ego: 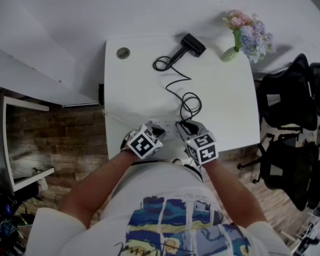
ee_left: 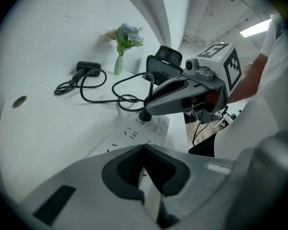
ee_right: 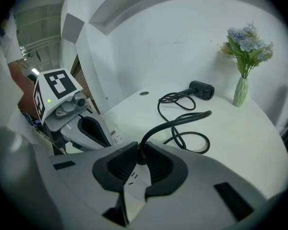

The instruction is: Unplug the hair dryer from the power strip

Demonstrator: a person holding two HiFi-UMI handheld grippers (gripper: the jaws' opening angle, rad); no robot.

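Note:
A black hair dryer lies at the far side of the white table. Its black cord snakes toward me to a white power strip at the table's front edge. The black plug stands in the strip. My right gripper is shut on the plug, its pads either side of it. My left gripper is shut on the strip's near end, a white piece of which shows between its pads.
A green vase of flowers stands at the table's far right corner. A round cable hole sits at the far left corner. Black office chairs stand to the right of the table. The table's front edge lies just below both grippers.

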